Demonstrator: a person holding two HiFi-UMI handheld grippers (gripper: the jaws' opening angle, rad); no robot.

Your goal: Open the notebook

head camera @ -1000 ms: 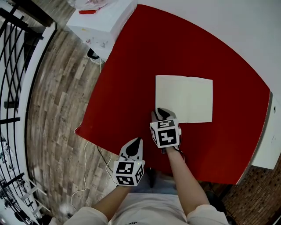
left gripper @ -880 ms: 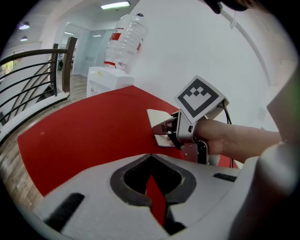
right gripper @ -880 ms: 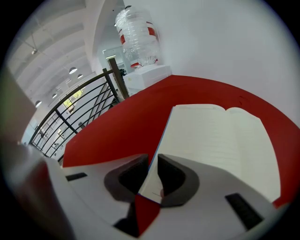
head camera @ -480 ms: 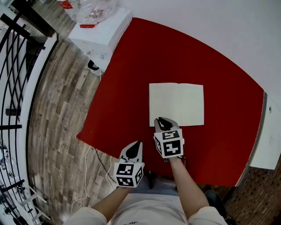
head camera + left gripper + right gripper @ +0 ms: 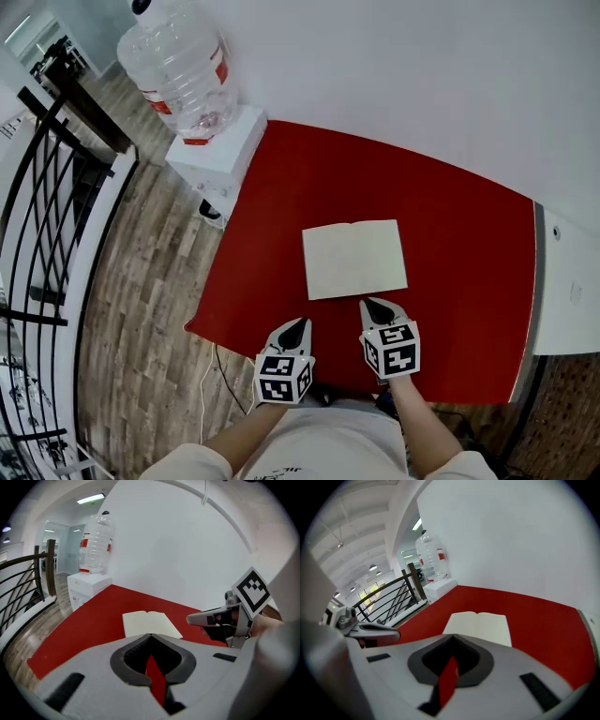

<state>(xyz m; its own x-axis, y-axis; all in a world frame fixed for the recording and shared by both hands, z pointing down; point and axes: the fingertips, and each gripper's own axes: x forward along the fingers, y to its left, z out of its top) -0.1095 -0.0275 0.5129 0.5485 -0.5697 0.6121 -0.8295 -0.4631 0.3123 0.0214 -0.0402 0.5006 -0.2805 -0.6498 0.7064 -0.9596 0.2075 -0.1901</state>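
Note:
The notebook (image 5: pixel 354 259) lies open and flat on the red table (image 5: pixel 469 244), showing blank cream pages (image 5: pixel 150 623) (image 5: pixel 480 626). Both grippers hang above the table's near edge, short of the notebook and touching nothing. My left gripper (image 5: pixel 297 324) (image 5: pixel 150 635) is shut, its tips meeting with nothing between them. My right gripper (image 5: pixel 376 305) (image 5: pixel 452 637) sits just off the notebook's near right corner; its jaws have just been closing and now stand shut on nothing. Each gripper shows in the other's view, the right gripper (image 5: pixel 206 618) from the left and the left gripper (image 5: pixel 370 631) from the right.
A large water bottle (image 5: pixel 178 70) stands on a white stand (image 5: pixel 217 155) at the table's far left corner. A black railing (image 5: pixel 47 234) runs along the wood floor on the left. A white wall (image 5: pixel 422 75) backs the table, and a white ledge (image 5: pixel 567 281) borders it on the right.
Both grippers have risen and drawn back toward me. The right one has left the notebook's near edge. The head view has tilted, bringing the water bottle into sight.

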